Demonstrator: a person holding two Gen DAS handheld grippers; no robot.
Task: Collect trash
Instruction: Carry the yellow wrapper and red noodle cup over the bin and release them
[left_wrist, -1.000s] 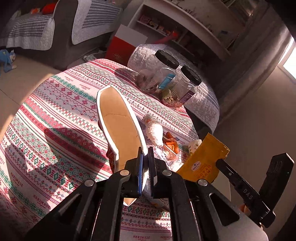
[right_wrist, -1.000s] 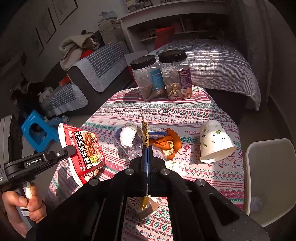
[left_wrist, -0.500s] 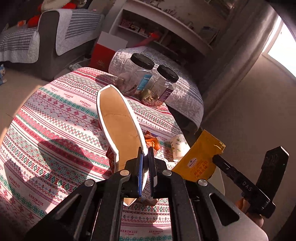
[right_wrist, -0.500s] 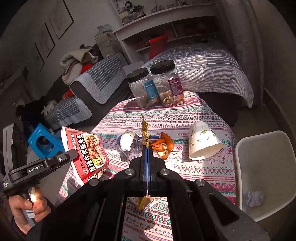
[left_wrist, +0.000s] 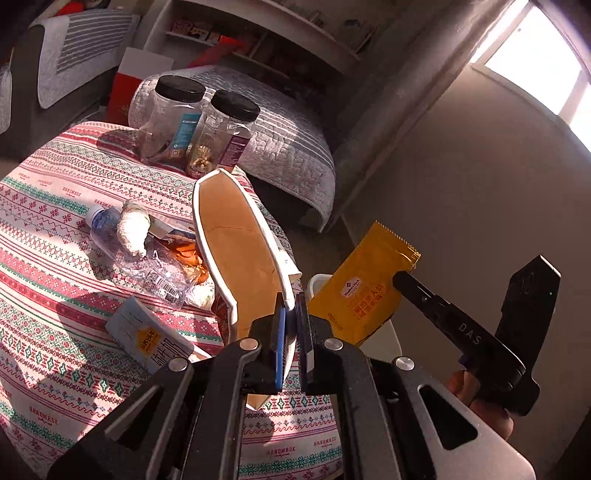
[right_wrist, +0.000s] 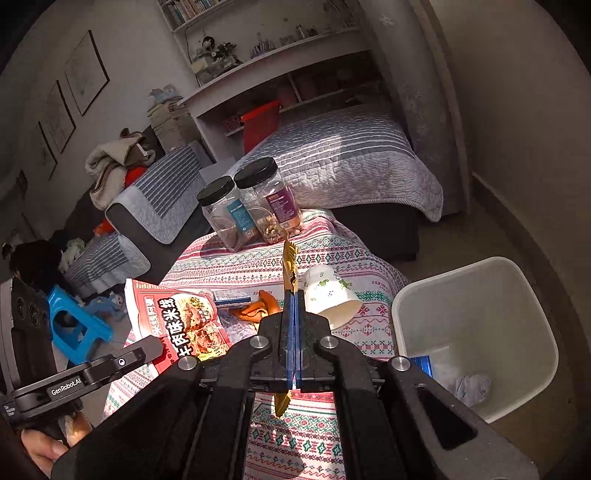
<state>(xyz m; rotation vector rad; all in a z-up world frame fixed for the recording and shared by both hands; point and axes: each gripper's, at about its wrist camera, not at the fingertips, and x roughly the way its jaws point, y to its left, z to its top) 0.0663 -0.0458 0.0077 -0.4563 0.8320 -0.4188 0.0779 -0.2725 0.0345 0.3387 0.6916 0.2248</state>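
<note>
My left gripper (left_wrist: 291, 314) is shut on the rim of a flattened red food carton (left_wrist: 240, 254), its brown inside facing me; its printed red face shows in the right wrist view (right_wrist: 181, 325). My right gripper (right_wrist: 294, 295) is shut on a yellow snack wrapper (right_wrist: 289, 262), seen edge-on, and flat in the left wrist view (left_wrist: 364, 288). A white waste bin (right_wrist: 480, 295) stands on the floor to the right of the table, with a crumpled tissue (right_wrist: 472, 386) inside. Both grippers hover above the table's right part.
On the patterned tablecloth (left_wrist: 55, 206) lie a crushed plastic bottle (left_wrist: 129, 251), orange peel (right_wrist: 258, 306), a small blue box (left_wrist: 147, 339) and a tipped paper cup (right_wrist: 328, 295). Two black-lidded jars (right_wrist: 251, 206) stand at the far edge. A bed (right_wrist: 351, 162) lies behind.
Both grippers have swung right with their loads. The bin has come fully into the right wrist view, and the wrapper now hangs nearer its rim.
</note>
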